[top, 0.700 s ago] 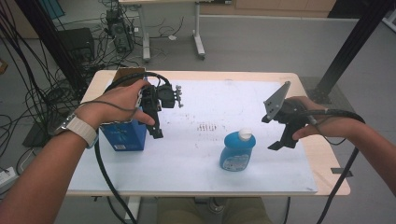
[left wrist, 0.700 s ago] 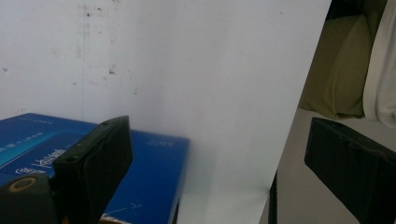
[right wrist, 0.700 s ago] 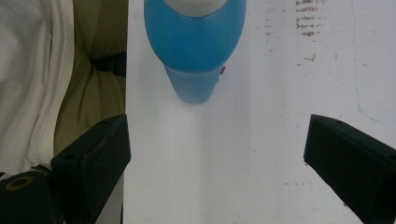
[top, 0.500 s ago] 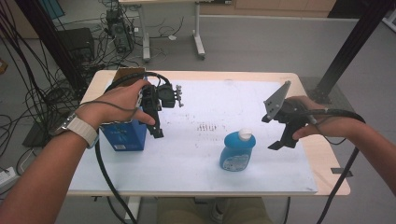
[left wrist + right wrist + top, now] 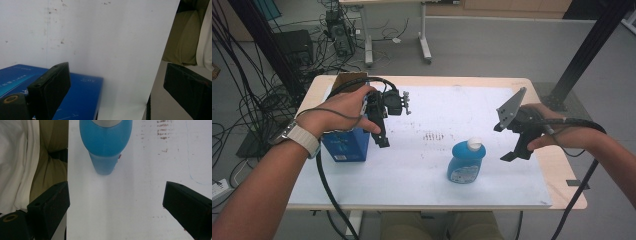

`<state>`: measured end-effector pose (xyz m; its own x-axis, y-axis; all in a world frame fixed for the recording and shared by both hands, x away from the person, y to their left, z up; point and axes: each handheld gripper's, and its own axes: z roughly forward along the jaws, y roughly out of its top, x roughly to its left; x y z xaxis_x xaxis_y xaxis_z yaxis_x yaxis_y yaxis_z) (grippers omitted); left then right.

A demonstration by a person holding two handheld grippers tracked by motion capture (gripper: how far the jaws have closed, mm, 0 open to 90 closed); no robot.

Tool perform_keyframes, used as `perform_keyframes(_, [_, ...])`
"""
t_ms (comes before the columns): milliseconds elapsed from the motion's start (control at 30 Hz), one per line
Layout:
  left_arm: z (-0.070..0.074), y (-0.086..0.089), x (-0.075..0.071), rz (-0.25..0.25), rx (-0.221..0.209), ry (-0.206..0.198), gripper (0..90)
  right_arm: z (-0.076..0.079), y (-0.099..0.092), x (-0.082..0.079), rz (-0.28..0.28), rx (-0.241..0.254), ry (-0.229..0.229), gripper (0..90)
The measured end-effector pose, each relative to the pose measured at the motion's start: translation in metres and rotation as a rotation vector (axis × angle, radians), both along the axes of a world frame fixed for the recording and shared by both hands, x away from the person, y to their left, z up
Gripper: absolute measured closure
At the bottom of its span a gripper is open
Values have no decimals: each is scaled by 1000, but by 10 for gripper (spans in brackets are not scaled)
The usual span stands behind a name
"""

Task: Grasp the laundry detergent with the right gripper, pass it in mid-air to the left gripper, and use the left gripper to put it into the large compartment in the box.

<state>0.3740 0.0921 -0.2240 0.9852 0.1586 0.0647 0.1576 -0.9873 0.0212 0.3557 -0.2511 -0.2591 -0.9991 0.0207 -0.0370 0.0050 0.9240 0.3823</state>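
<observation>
1. Blue translucent plastic bottle with a white cap (image 5: 466, 161) is standing mid-table, near the front edge.
2. Right gripper (image 5: 515, 148) is hovering wide open beside it; approach level, centring the bottle between the jaws.
3. Left gripper (image 5: 381, 134) is hanging wide open over the blue cardboard box (image 5: 344, 145).

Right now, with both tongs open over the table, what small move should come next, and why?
Probably ease the right tongs forward toward the blue bottle: it stands upright straight ahead of the open jaws, nothing between them. The left tongs hang over the blue box, holding nothing.
</observation>
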Motion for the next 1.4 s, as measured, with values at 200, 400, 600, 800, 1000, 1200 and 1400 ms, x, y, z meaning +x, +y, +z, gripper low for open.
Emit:
perform_keyframes(200, [-1, 0, 0, 3, -2, -5, 79, 0, 0, -1, 1, 1, 3, 72])
perform_keyframes(400, [-1, 1, 1, 5, -3, -8, 79, 0, 2, -1, 4, 5, 3, 71])
perform_keyframes(600, [-2, 0, 1, 7, -4, -11, 81, -2, 2, -1, 8, 9, 3, 71])
perform_keyframes(800, [-3, 0, 2, 5, -4, -12, 81, -4, 2, 0, 7, 11, 6, 70])
perform_keyframes(1000, [-3, 0, 3, 4, -8, -15, 81, -6, 2, 0, 5, 12, 9, 70])
perform_keyframes(1200, [-3, -1, 3, 6, -8, -16, 81, -7, 2, 0, 5, 19, 6, 68])
perform_keyframes(1400, [-3, -2, 3, 5, -11, -18, 81, -10, 0, -1, 4, 27, 10, 66])
